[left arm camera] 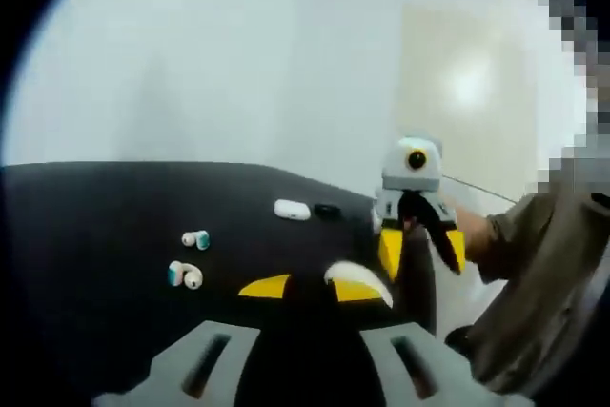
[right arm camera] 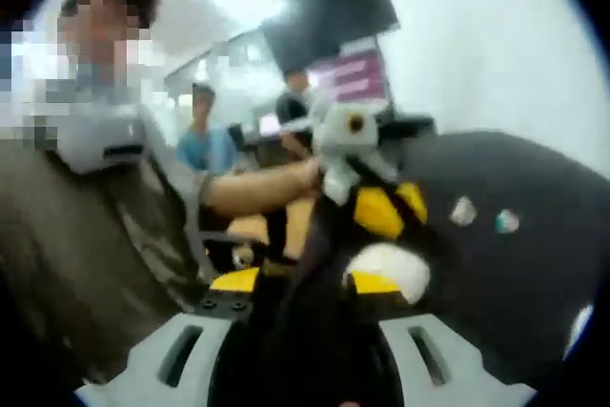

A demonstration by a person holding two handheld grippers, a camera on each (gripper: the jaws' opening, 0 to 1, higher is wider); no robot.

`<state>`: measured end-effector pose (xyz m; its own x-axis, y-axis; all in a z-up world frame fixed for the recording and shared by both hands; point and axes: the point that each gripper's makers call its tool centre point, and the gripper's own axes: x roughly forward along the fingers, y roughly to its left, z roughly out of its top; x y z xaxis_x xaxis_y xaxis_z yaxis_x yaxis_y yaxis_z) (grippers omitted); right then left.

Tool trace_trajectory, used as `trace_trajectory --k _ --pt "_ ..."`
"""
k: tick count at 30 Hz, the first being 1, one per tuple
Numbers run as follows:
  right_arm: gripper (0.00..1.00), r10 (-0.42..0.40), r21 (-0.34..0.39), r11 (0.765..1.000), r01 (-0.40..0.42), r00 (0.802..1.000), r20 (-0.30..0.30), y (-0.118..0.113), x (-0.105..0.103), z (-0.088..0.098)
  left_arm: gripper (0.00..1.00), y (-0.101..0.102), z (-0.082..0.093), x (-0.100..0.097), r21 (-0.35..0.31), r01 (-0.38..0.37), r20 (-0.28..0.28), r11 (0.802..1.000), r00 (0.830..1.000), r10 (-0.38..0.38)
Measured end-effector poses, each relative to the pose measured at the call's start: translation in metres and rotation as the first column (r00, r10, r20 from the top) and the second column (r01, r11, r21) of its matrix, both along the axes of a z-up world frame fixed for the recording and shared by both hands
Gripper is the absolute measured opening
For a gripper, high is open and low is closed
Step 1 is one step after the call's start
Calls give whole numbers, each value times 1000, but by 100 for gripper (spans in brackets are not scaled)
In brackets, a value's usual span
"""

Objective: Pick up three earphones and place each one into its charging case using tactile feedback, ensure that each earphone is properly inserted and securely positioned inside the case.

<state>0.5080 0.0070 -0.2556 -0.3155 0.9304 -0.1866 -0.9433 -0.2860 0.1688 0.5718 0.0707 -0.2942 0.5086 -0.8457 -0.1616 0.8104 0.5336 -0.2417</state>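
Observation:
Two small white-and-teal earphones (left arm camera: pixel 195 239) (left arm camera: pixel 185 274) lie on the black table (left arm camera: pixel 95 216), left of my left gripper (left arm camera: pixel 310 288). They show again as earphones (right arm camera: pixel 462 211) (right arm camera: pixel 506 222) in the right gripper view. Farther back rest a white case (left arm camera: pixel 292 209) and a small black case (left arm camera: pixel 327 210). My left gripper's yellow-tipped jaws stand a narrow gap apart, with only darkness between them and a white patch on the right fingertip (left arm camera: pixel 357 278). My right gripper (left arm camera: pixel 422 247), held by a hand, hovers at the table's right edge with its jaws spread. The right gripper (right arm camera: pixel 305 283) has something dark in front of it.
The table's far edge meets a pale wall (left arm camera: pixel 286 64). The person holding the grippers, in an olive sleeve (left arm camera: pixel 515 235), is at the right. Other people (right arm camera: pixel 202 145) stand in a room with a dark screen (right arm camera: pixel 334 7) behind.

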Motion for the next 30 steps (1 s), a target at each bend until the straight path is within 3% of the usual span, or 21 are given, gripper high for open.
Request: trace_trajectory --k 2,5,10,12,13,16,19,21,23,30 --pt "36 -97 26 995 97 995 -6 3 22 9 13 -2 0 -3 3 16 5 1000 1000 -16" --pt "36 -173 -61 983 175 984 43 11 47 -11 13 -5 1 -8 3 46 15 999 999 -46" --pt "41 -137 -216 967 134 991 3 30 49 -55 12 -7 -2 -10 16 61 13 998 998 -61" --pt "45 -145 -272 954 125 988 -53 35 42 -69 12 -8 -2 -10 20 60 12 998 998 -60" --pt "42 -121 -188 975 121 993 16 41 44 -62 12 -8 -3 -10 27 60 14 998 998 -60" --pt "38 -158 -214 964 159 987 23 42 38 -62 12 -8 -4 -11 33 62 18 998 998 -62" --pt "38 -166 -176 966 190 976 143 37 47 -59 14 -9 -4 -11 31 67 17 997 998 -68" --pt "38 -159 -106 974 202 934 321 39 44 -53 17 -11 -3 -12 24 79 19 997 997 -80" --pt "38 -162 -36 978 204 860 485 43 41 -50 21 -14 -3 -16 19 102 16 995 995 -102" --pt "38 -197 37 973 228 735 649 51 37 -48 20 -19 -8 -22 46 140 4 989 990 -140"
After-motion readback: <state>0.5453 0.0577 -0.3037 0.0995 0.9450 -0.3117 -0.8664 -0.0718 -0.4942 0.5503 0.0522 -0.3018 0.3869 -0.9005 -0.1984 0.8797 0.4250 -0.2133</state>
